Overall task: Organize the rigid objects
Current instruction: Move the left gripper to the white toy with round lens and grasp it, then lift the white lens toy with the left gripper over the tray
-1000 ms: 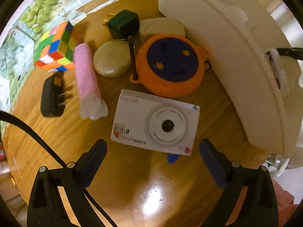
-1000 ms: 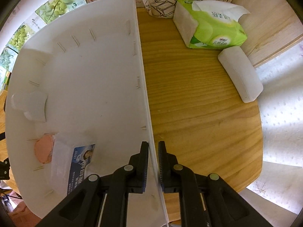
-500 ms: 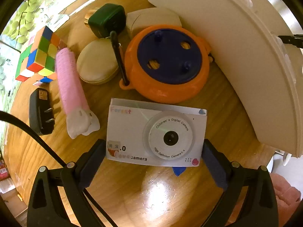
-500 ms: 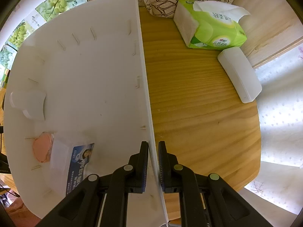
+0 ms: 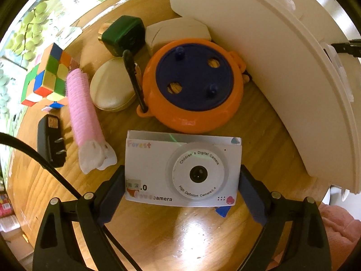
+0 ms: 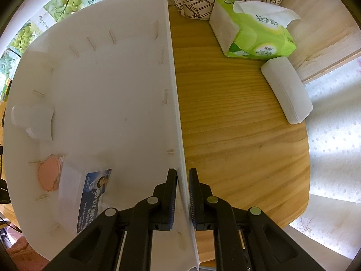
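Grasping is the step in hand, judged from the left wrist view: the left gripper [image 5: 182, 189] points down over a white toy camera [image 5: 183, 168] lying flat on the wooden table [image 5: 180, 232], lens up. Its jaws stand wide and have just been closing a little, with the camera's lower half between them; the pads sit right at its short ends, and whether they press yet is hard to tell, so I read them as not gripping. Beyond the camera lie an orange pot [image 5: 193, 85] with a blue lid, a pink hair roller [image 5: 84, 117], a colour cube [image 5: 48, 76] and a black plug [image 5: 50, 141], with the white bin [image 5: 293, 72] to the right. Next comes closing squarely on the camera's ends, lifting straight up and carrying it over the bin's rim. In the right wrist view, the right gripper [image 6: 182, 194] is clamped on the bin's thin side wall [image 6: 173, 103], steadying it; a few small items already lie inside.
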`<state>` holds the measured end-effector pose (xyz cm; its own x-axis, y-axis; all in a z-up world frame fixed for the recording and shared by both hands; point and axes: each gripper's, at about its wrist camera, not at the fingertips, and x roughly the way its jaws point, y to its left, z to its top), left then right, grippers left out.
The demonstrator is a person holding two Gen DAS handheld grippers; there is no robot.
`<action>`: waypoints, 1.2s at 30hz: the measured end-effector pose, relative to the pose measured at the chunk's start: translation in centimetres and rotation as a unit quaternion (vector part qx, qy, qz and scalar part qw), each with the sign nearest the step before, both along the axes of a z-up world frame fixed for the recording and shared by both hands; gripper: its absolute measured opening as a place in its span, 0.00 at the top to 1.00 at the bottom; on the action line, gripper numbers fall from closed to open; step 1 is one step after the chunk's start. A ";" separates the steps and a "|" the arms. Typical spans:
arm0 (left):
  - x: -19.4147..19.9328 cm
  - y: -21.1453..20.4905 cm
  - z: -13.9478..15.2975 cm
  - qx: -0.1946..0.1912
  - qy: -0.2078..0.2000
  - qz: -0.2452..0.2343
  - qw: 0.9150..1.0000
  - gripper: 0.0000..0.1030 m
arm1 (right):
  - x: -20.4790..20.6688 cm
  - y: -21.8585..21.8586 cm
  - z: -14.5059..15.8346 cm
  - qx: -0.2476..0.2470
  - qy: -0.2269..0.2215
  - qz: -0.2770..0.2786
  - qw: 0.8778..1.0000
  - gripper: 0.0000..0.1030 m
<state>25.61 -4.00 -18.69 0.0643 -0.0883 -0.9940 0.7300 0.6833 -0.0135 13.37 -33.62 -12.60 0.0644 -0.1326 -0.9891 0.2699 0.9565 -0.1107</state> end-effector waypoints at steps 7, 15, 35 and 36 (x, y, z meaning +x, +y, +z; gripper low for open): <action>-1.2 1.0 0.0 -0.011 -0.011 0.046 0.999 0.09 | 0.0 0.0 -0.1 0.002 0.002 0.003 1.000 0.89; -3.4 2.7 0.0 -0.036 -0.005 0.127 0.991 0.09 | -0.1 -0.1 -0.3 0.006 0.003 0.001 1.000 0.89; -11.1 7.5 4.4 -0.137 -0.041 0.318 0.937 0.09 | 0.9 -1.0 -0.8 0.033 0.021 0.046 0.998 0.89; -11.3 7.6 4.8 -0.141 -0.046 0.322 0.935 0.09 | 1.0 -0.9 -0.8 0.034 0.021 0.050 0.998 0.89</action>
